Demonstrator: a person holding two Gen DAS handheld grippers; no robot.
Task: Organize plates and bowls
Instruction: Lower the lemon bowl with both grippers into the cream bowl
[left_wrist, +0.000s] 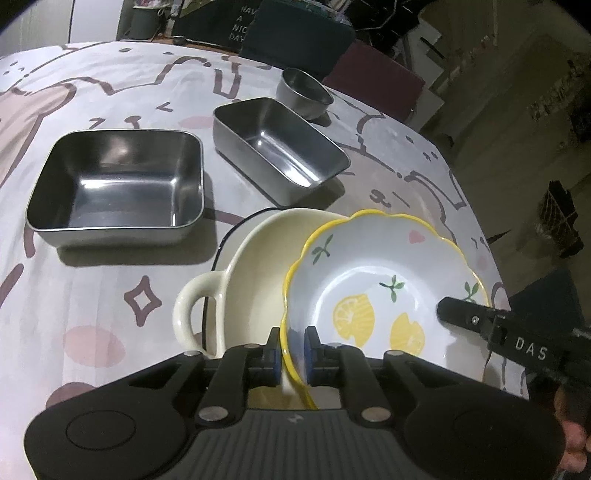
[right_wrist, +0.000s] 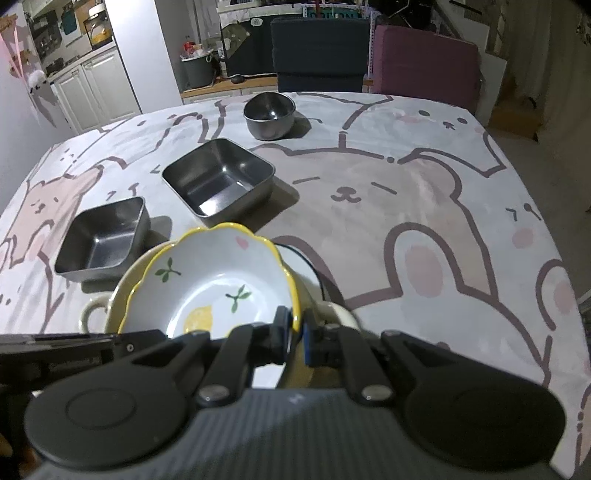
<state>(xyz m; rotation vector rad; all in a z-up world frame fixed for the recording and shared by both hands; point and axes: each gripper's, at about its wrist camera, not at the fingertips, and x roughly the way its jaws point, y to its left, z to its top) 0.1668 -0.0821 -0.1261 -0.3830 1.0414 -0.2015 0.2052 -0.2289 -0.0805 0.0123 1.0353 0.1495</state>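
- Left wrist view: my left gripper (left_wrist: 290, 347) pinches the lemon bowl's (left_wrist: 373, 295) near-left rim.
- My right gripper (right_wrist: 295, 332) is clamped on its opposite rim.
- The bowl sits tilted inside the cream pot (left_wrist: 255, 258), directly ahead, between both hands.

steel tins (left_wrist: 118, 181) ahead, cloth (right_wrist: 424, 206) right bare
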